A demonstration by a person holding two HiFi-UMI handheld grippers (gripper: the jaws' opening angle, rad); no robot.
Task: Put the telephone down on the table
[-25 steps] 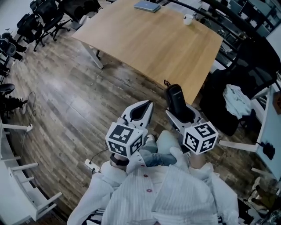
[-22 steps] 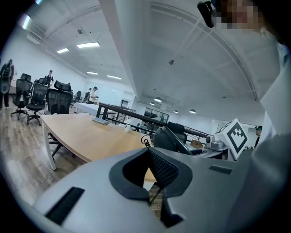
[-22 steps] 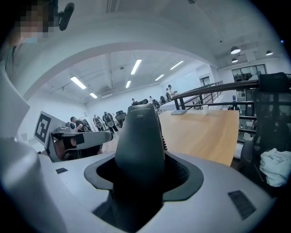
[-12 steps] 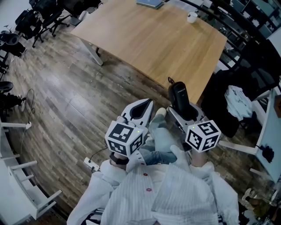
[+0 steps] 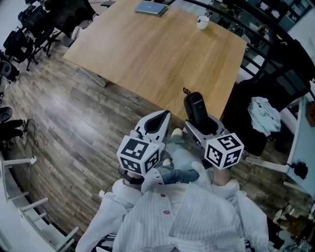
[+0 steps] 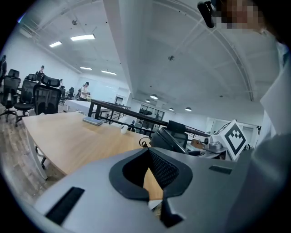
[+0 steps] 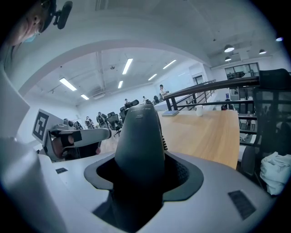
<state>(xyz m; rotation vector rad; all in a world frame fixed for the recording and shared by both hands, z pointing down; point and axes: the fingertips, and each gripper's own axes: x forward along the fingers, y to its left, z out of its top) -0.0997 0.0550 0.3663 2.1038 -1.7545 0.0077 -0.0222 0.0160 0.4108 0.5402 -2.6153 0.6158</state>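
A black cordless telephone (image 5: 196, 109) stands upright between the jaws of my right gripper (image 5: 202, 127), which is shut on its lower half. In the head view the handset's top overlaps the near edge of the wooden table (image 5: 162, 54), still in the air. The right gripper view shows the telephone (image 7: 140, 136) filling the middle, clamped in the right gripper (image 7: 141, 177), with the table (image 7: 204, 132) beyond it. My left gripper (image 5: 160, 122) is beside it on the left, shut and holding nothing. In the left gripper view the left gripper (image 6: 152, 175) points toward the table (image 6: 68, 136).
On the table's far end lie a flat grey laptop (image 5: 151, 8) and a white mug (image 5: 202, 21). A black office chair with a pale cloth (image 5: 263, 114) on it stands right of the table. More chairs (image 5: 29, 29) stand far left; a white frame (image 5: 19, 206) is at lower left.
The table has shifted left and a little nearer in view. The telephone's top now overlaps the table's near edge. Both grippers keep their states.
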